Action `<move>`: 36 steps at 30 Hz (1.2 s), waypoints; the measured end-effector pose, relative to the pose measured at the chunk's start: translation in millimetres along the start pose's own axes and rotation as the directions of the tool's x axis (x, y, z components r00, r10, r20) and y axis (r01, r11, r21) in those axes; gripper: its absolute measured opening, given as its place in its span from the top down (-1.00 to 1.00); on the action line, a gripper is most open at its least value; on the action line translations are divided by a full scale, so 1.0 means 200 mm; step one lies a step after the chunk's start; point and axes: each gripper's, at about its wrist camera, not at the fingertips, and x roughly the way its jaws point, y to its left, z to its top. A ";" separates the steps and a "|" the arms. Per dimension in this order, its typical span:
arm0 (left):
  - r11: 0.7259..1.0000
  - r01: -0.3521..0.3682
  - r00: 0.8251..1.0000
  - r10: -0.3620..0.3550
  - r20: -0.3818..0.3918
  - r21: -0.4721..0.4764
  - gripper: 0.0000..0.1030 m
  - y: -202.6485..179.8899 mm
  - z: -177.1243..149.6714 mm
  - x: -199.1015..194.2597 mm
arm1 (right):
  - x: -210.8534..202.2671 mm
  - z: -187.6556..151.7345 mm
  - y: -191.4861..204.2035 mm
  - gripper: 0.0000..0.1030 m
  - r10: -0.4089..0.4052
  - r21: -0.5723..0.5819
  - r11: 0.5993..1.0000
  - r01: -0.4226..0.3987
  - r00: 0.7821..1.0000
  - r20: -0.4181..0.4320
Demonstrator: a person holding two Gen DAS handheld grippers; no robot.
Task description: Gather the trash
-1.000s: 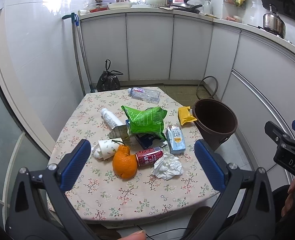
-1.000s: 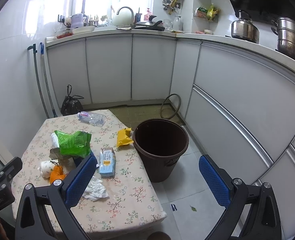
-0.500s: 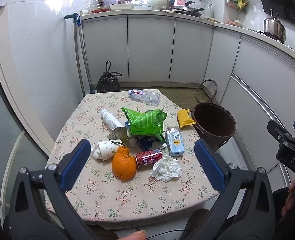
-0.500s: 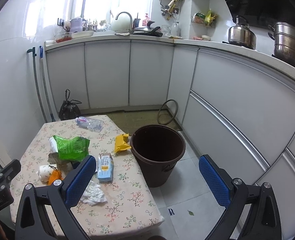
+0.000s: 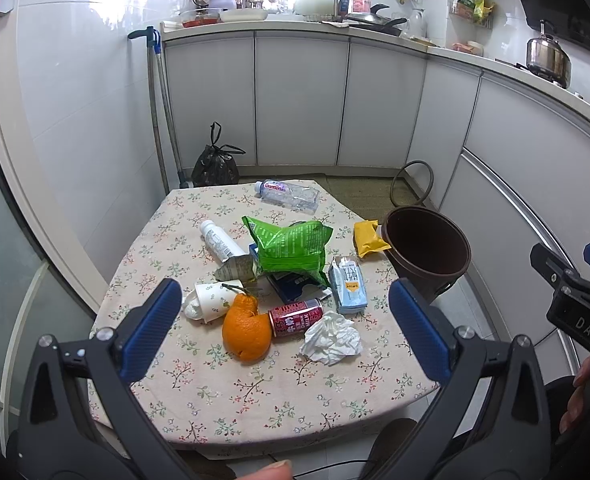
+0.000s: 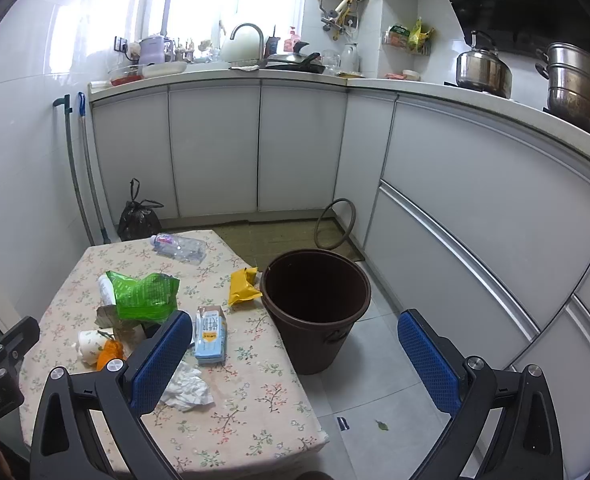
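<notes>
Trash [image 5: 291, 248] litters floral table [image 5: 255, 400] beside kitchen bin [image 5: 427, 248]; both jaws wide, empty.

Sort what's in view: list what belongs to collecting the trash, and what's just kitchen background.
For the job: crumpled tissue, red can, green bag, blue carton, yellow wrapper, plastic bottle, paper cup, brown bin, both open grippers: left gripper, right gripper.

Background: kettle, steamer pot, tied black bag on the floor.
</notes>
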 end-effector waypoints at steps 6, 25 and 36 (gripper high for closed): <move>1.000 0.001 1.000 -0.001 0.001 0.000 -1.00 0.00 0.00 0.00 | 0.00 0.00 0.00 -1.00 0.001 0.002 1.000 -0.001 1.000 -0.004; 1.000 0.002 1.000 -0.002 0.009 -0.004 -1.00 0.01 0.00 -0.01 | 0.00 -0.02 0.02 -1.00 0.003 0.000 1.000 -0.003 1.000 -0.005; 1.000 0.004 1.000 -0.004 0.007 -0.004 -1.00 0.01 0.00 -0.01 | -0.01 -0.02 0.03 -1.00 0.006 -0.003 1.000 -0.006 1.000 -0.005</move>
